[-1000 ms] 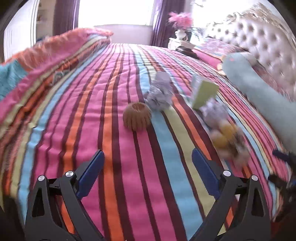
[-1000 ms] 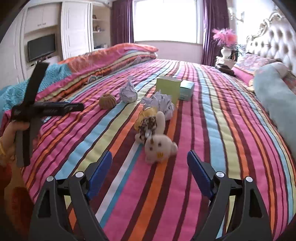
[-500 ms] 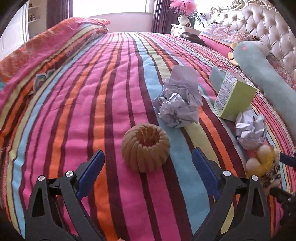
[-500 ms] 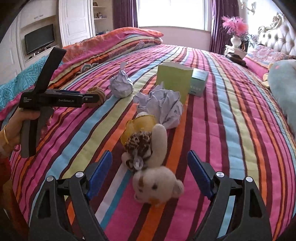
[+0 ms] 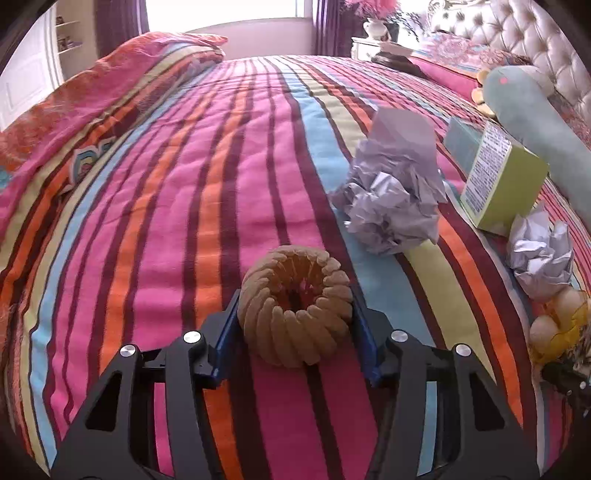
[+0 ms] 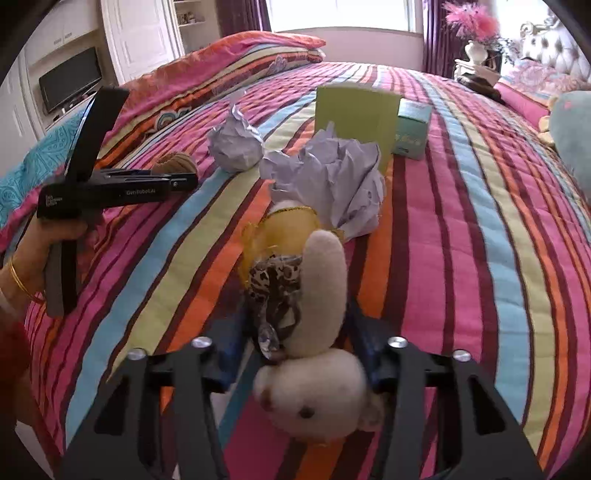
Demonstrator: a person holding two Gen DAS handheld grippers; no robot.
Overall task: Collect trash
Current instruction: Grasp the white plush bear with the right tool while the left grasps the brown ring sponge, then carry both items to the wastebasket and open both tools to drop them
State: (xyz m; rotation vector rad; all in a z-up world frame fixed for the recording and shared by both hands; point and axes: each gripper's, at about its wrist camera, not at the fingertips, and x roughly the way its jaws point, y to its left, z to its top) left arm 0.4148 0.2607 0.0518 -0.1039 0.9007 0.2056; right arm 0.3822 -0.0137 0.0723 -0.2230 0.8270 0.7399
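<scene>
Striped in pink, orange, blue and maroon, the bed cover [image 5: 229,192] fills both views, its stripes running away toward a bright window, with a tufted headboard [image 5: 517,33] along the right edge of the bed.

The left tongs [image 5: 295,314] are narrowed onto a tan woven ring [image 5: 295,310], a blue pad pressed against each flank. The ring sits tilted, its open hole facing up and toward the camera. Just beyond it, toward the headboard side, lies a crumpled paper ball [image 5: 395,199] with a flat sheet corner sticking up. Past that stands a green box [image 5: 506,184], printed side facing the camera, with a teal box [image 5: 461,144] behind it. A second crumpled paper wad [image 5: 539,251] lies near the box, and a long pale-blue plush bolster [image 5: 546,122] stretches along the headboard side.

The right tongs [image 6: 299,339] are closed in on a cream plush toy [image 6: 317,354]; its head is nearest the camera and its long axis runs away up the bed, one ear or limb pointing upward. Yellow mesh and a leopard-print scrap are bundled against it, though how they attach is hard to make out. The blue pads are mostly hidden behind the toy. Directly beyond sit the wad [image 6: 332,177] and the green box [image 6: 354,114], and the left tool shows by the bed's left edge, held in a hand [image 6: 44,251] with a gold bangle.
</scene>
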